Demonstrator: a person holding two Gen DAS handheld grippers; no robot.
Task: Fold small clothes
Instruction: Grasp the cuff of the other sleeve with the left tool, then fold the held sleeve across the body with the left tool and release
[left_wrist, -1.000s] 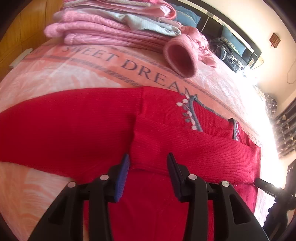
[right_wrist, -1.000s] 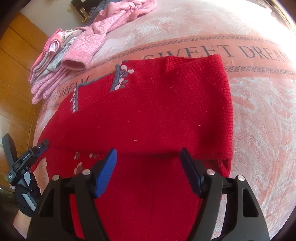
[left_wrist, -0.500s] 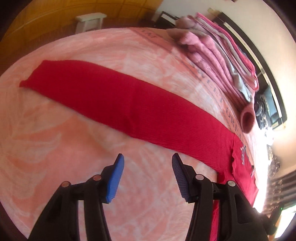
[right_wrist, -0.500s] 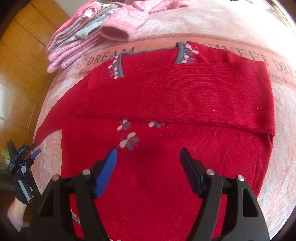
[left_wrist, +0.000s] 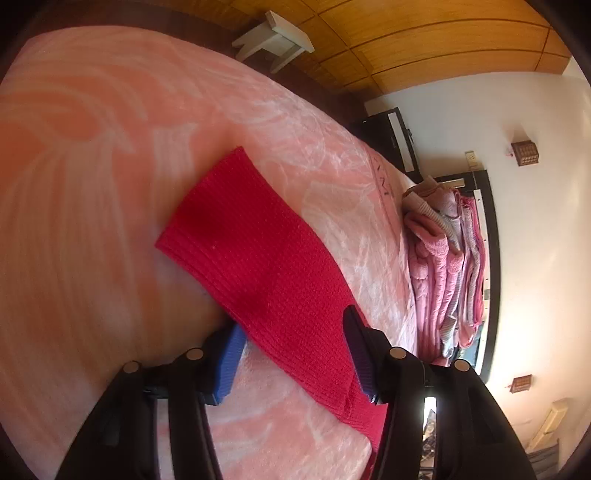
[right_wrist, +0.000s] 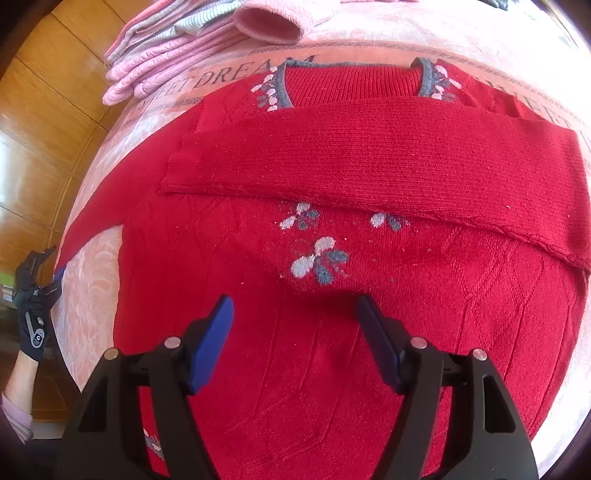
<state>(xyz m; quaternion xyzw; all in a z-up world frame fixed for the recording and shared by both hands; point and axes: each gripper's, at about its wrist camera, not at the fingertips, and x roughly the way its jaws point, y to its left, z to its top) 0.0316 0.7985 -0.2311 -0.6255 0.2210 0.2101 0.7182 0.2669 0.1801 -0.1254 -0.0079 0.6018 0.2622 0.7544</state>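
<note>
Straddling the red sleeve (left_wrist: 266, 280) with jaws spread and unclamped, left gripper (left_wrist: 295, 354) sits low over the pink bedspread (left_wrist: 92, 184), while right gripper (right_wrist: 295, 332), also spread, hovers above the red sweater (right_wrist: 332, 369) body, beyond which bedspread lettering reads "DREAM".

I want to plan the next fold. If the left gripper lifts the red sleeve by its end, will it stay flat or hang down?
The sleeve is thin knit and lies limp on the bed cover, so it will probably droop from the left gripper. It looks light. The ribbed surface should grip the pads rather than slip.
</note>
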